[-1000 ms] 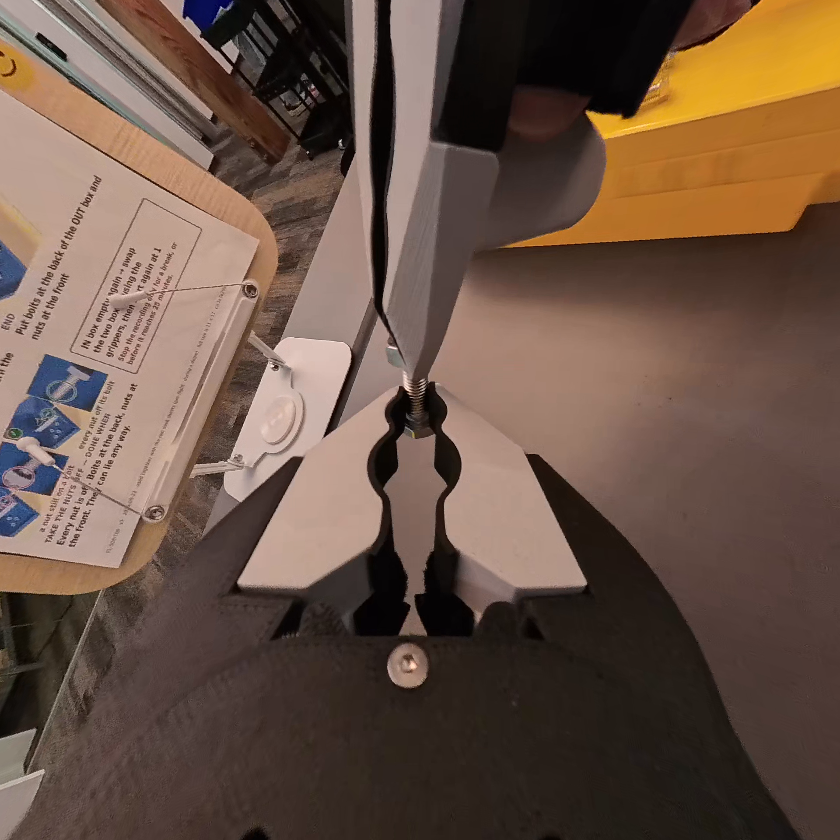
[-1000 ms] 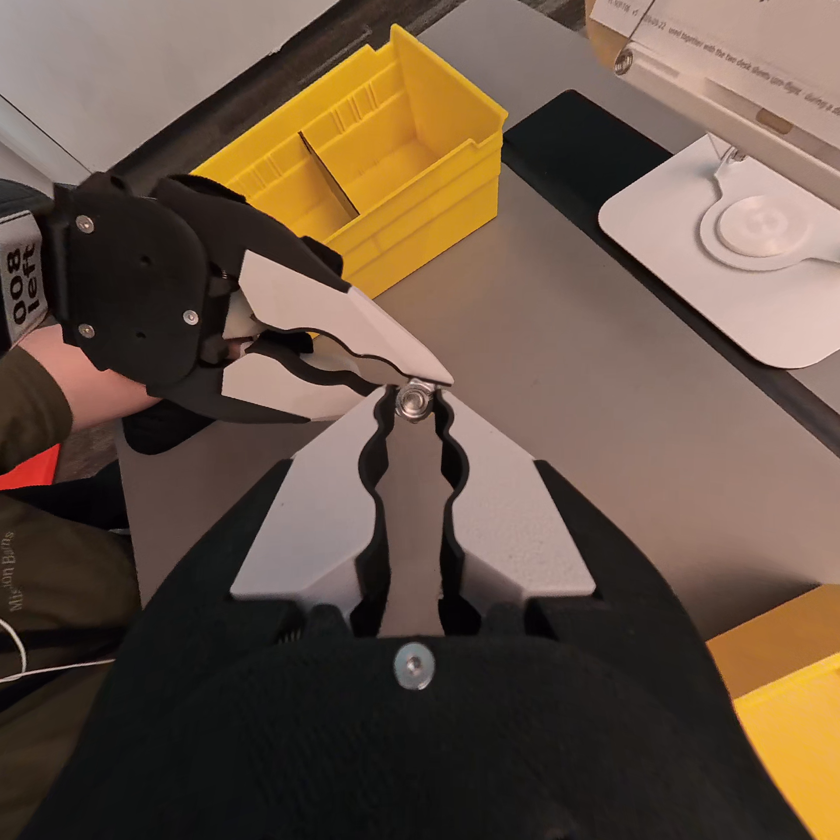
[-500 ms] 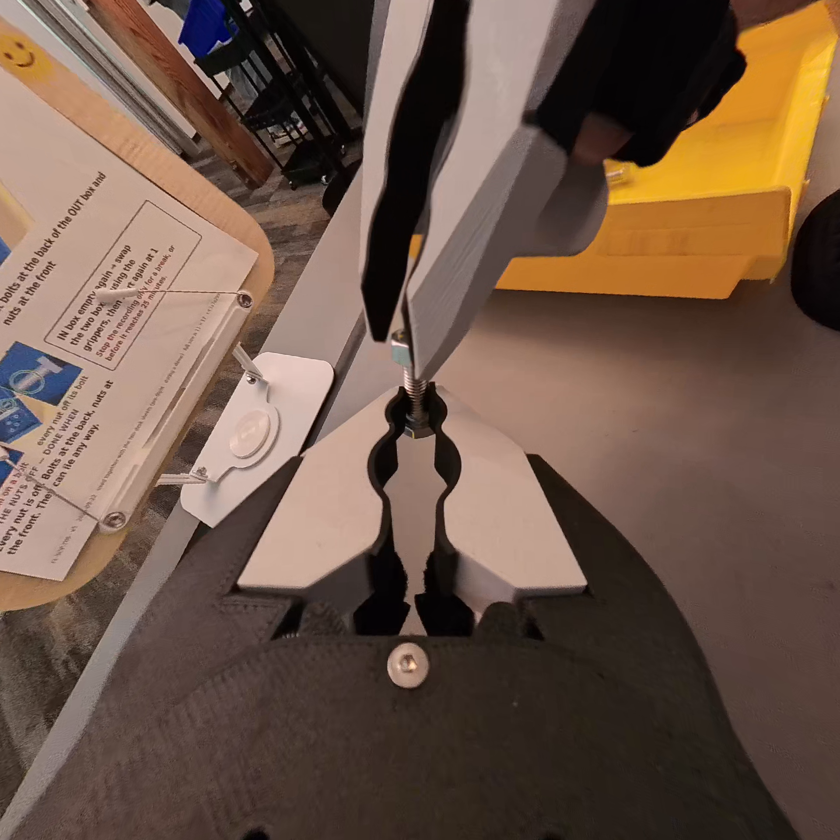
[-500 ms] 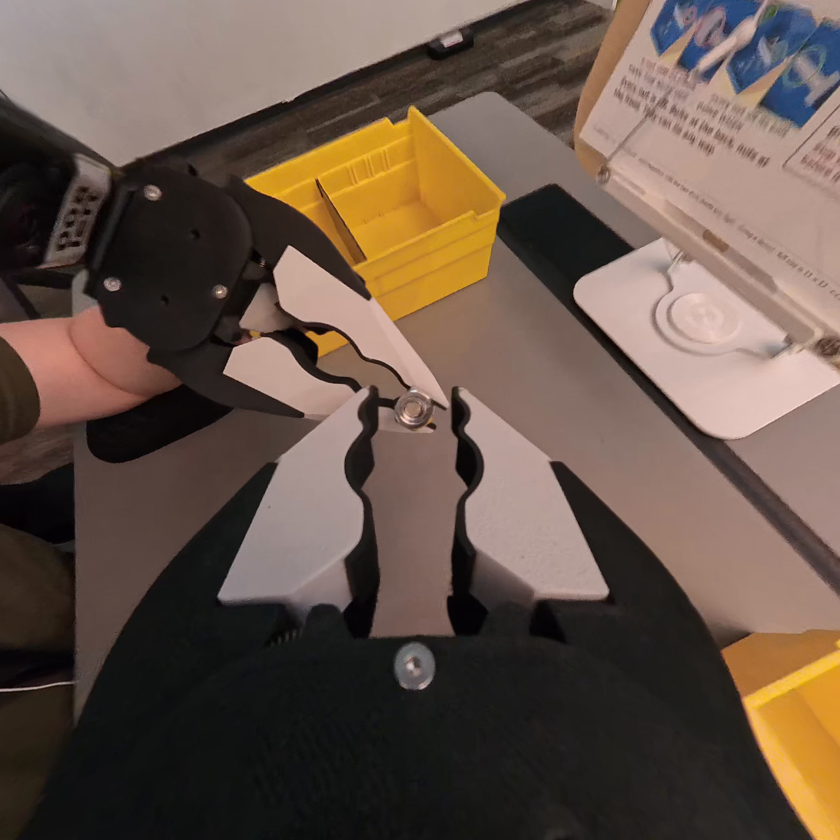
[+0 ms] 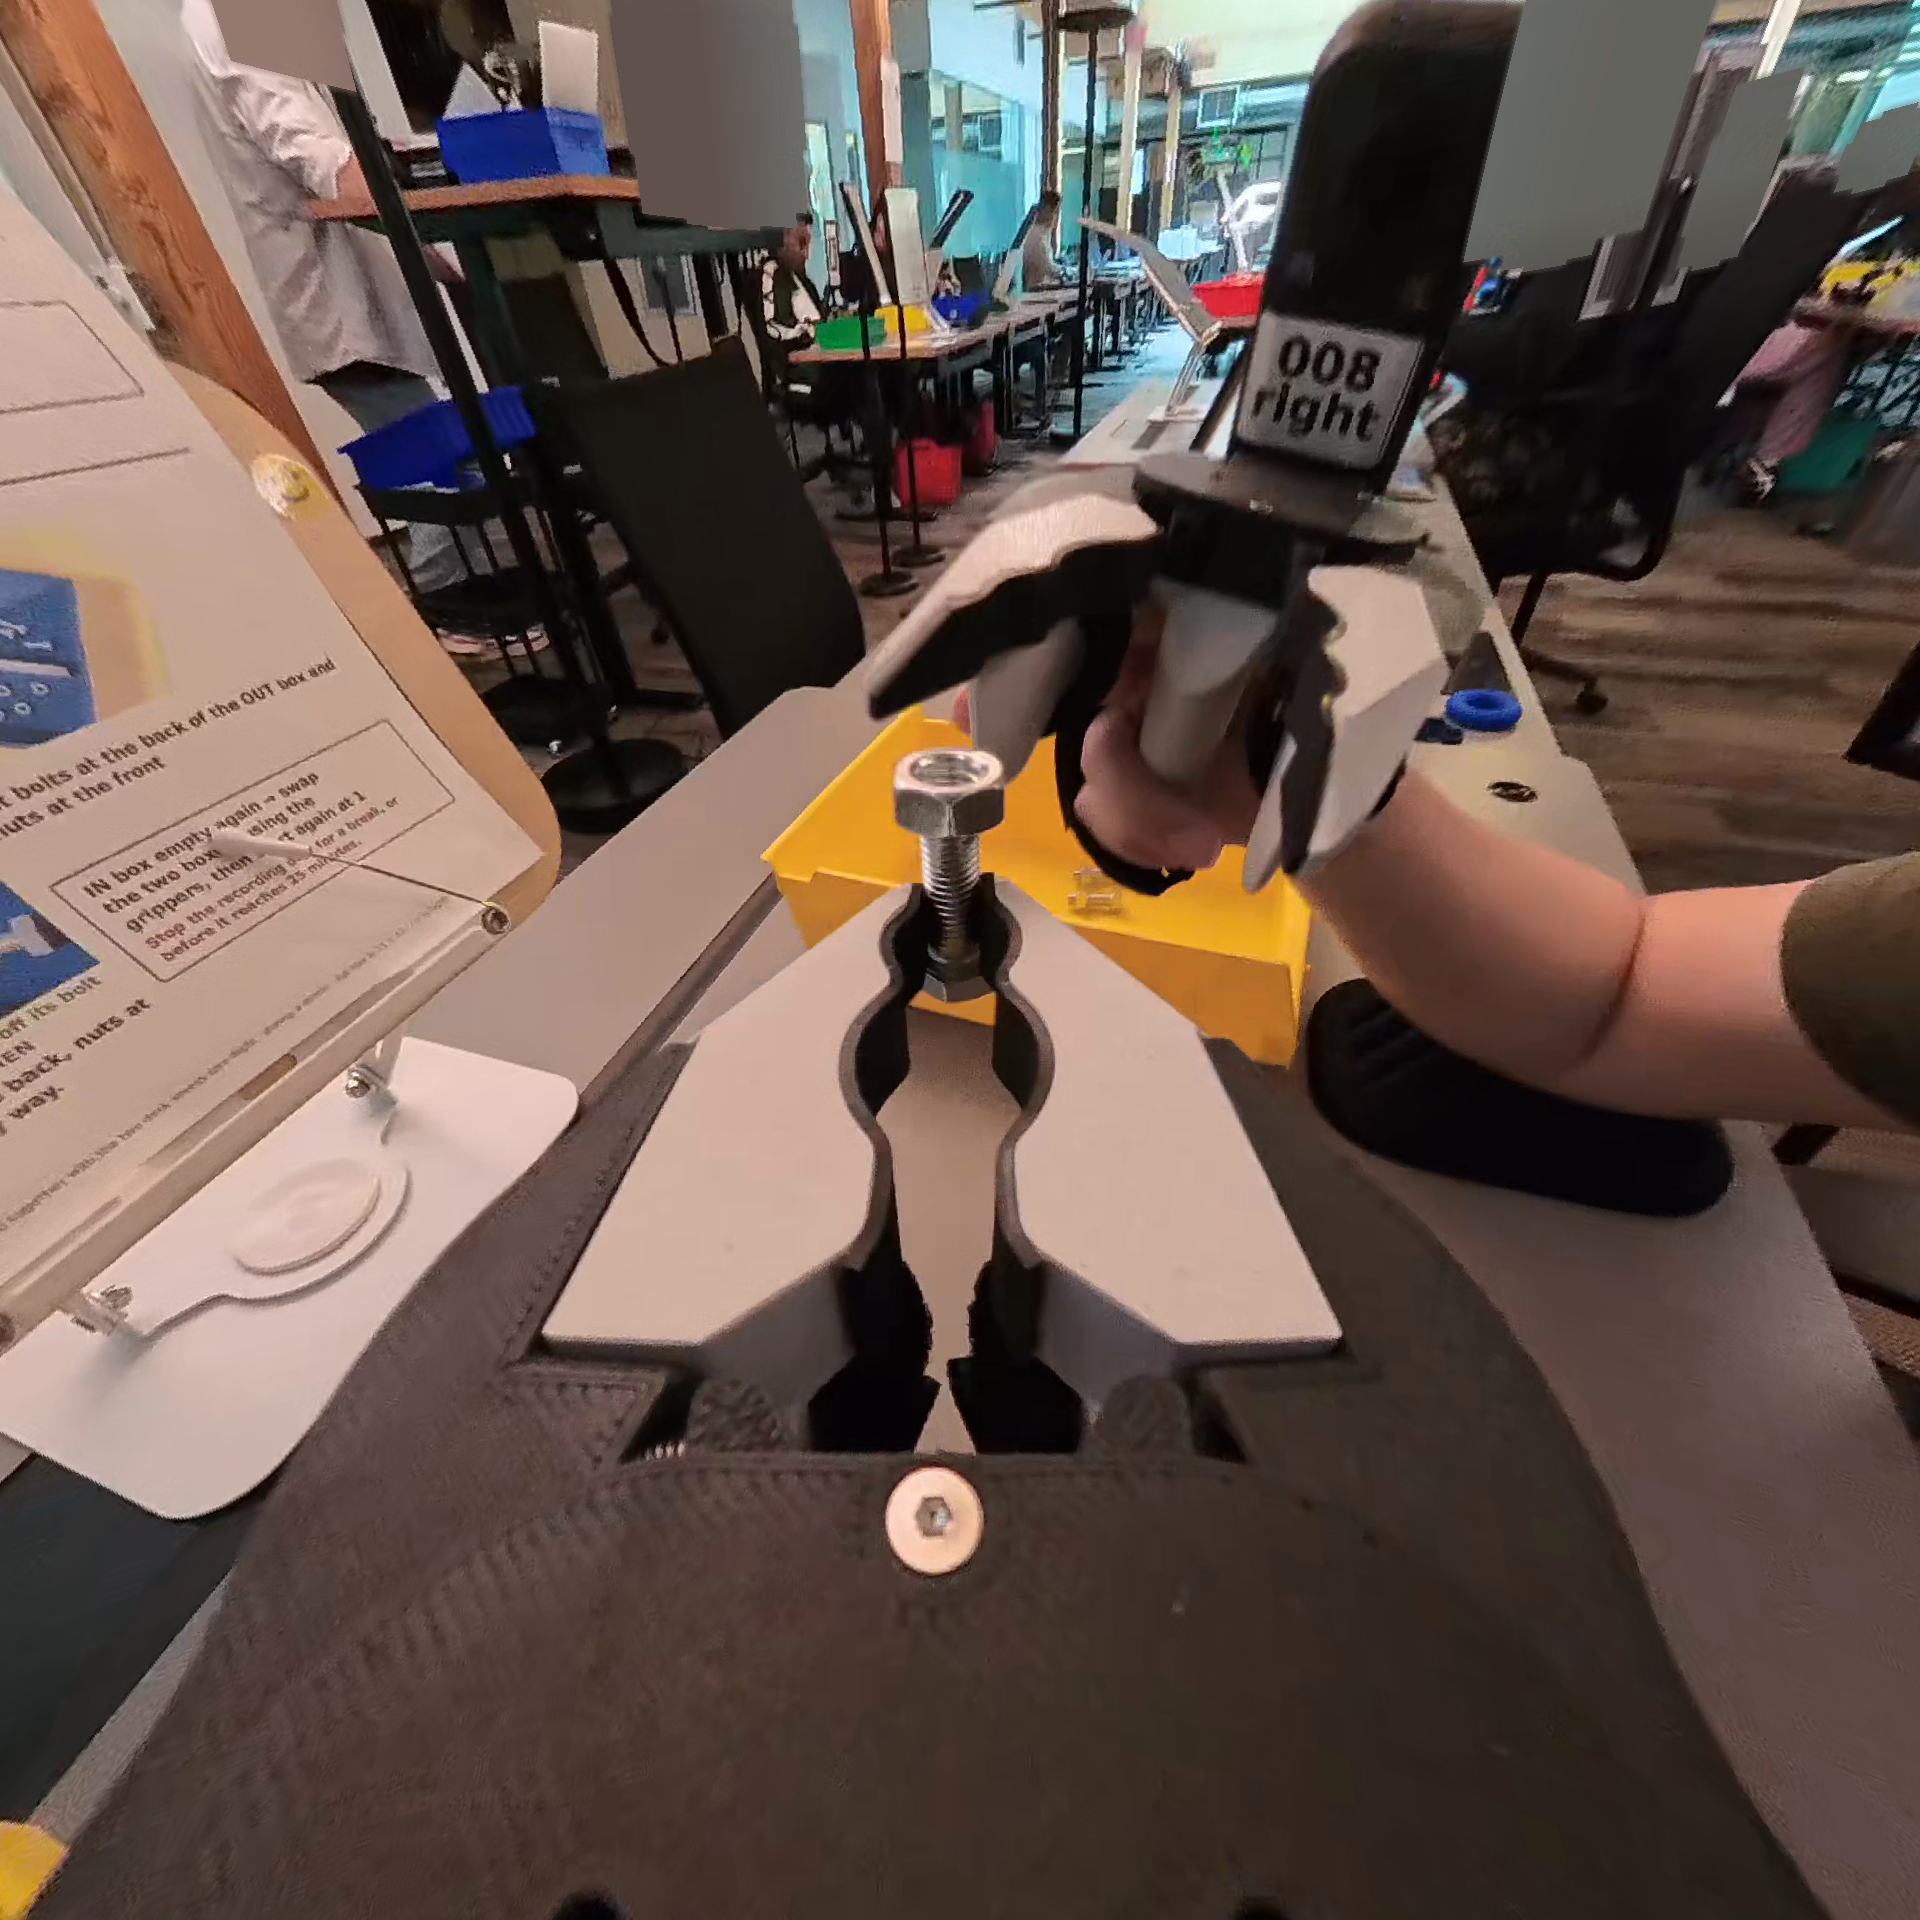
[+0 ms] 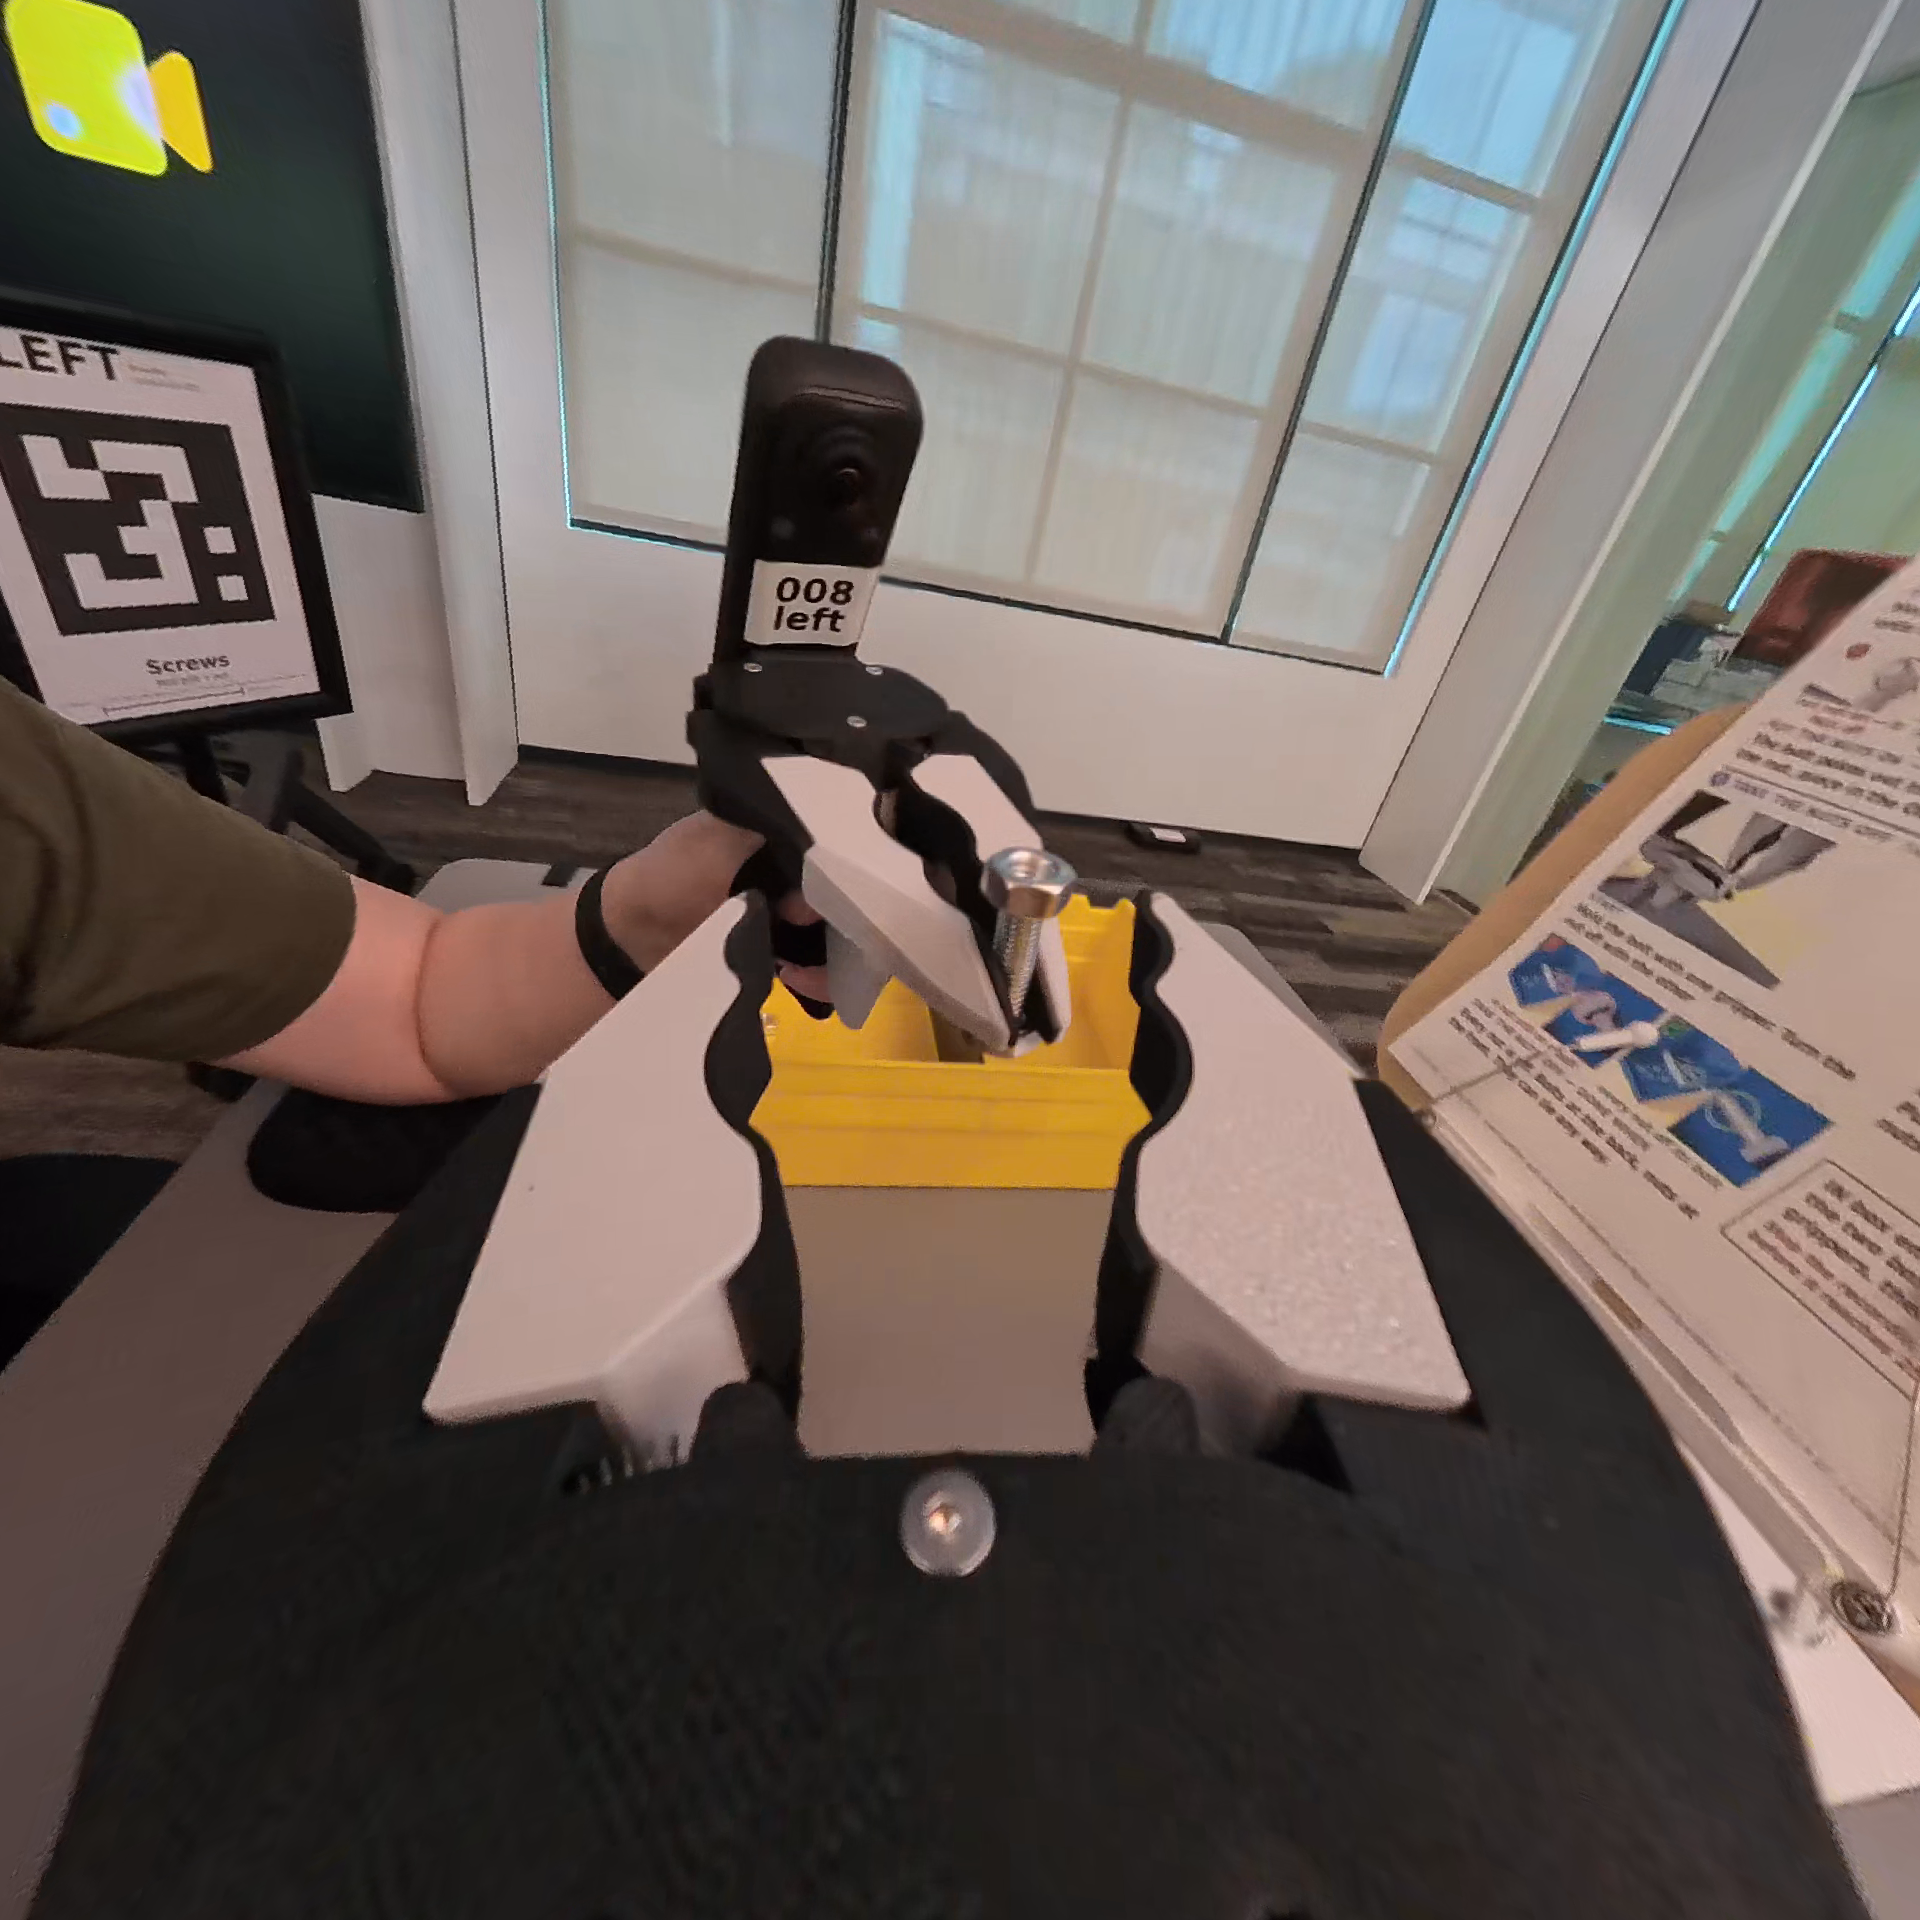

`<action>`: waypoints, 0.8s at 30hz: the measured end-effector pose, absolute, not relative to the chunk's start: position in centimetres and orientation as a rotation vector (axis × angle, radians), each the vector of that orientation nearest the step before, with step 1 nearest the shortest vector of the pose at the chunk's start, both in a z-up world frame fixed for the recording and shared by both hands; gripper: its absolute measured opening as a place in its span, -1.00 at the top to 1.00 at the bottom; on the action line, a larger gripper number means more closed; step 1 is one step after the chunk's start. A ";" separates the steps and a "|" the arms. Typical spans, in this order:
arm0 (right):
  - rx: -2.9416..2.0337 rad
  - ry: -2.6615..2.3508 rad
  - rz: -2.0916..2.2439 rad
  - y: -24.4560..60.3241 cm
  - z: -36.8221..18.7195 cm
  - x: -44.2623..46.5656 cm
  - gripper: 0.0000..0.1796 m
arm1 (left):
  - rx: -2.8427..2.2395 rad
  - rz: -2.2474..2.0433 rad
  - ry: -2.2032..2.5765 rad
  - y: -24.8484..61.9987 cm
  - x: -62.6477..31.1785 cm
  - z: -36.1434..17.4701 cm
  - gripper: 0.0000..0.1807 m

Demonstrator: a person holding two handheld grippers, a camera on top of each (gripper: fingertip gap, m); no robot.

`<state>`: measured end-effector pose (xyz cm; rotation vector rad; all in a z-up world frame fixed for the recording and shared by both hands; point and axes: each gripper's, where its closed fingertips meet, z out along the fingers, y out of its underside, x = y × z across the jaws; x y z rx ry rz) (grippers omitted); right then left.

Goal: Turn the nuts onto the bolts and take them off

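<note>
My left gripper (image 5: 951,935) is shut on the head end of a silver bolt (image 5: 951,894). The bolt stands upright with a hex nut (image 5: 948,795) on its top end. My right gripper (image 6: 951,997) is open and empty, its fingers wide apart and a short way back from the bolt. In the right wrist view the left gripper (image 6: 1023,1023) holds the bolt (image 6: 1018,951) with the nut (image 6: 1029,883) on top. In the left wrist view the right gripper (image 5: 1143,790) hangs open behind the bolt.
A yellow bin (image 5: 1226,966) with loose bolts lies behind the left gripper. A divided yellow bin (image 6: 935,1112) lies ahead of the right gripper. An instruction board (image 5: 260,831) stands on a white base (image 5: 312,1299). Black wrist pads (image 5: 1507,1122) (image 6: 343,1143) lie on the grey table. Left and right tips are no more than a few centimetres apart.
My right gripper opened, let go of the nut and drew back. The nut stays on the bolt in my left gripper. Both views tilted up from the table.
</note>
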<state>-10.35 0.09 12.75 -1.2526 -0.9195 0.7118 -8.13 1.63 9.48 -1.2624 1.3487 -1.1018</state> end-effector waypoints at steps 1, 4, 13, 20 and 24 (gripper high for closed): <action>-1.240 -0.931 0.697 -0.1 12.7 -10.6 0.24 | -1.260 -1.111 1.343 1.5 -8.3 9.8 0.92; -1.226 -0.967 0.657 -0.5 12.6 -11.3 0.24 | -1.254 -1.108 1.336 1.5 -8.6 10.2 0.92; -1.218 -1.002 0.634 -1.3 12.6 -11.7 0.29 | -1.256 -1.092 1.335 1.5 -8.8 10.3 0.92; -1.187 -0.962 0.585 -1.0 13.5 -11.1 0.27 | -1.260 -1.083 1.341 1.5 -8.7 10.1 0.92; -1.214 -0.995 0.602 -1.0 12.6 -12.0 0.07 | -1.248 -1.088 1.362 1.0 -8.6 10.0 0.92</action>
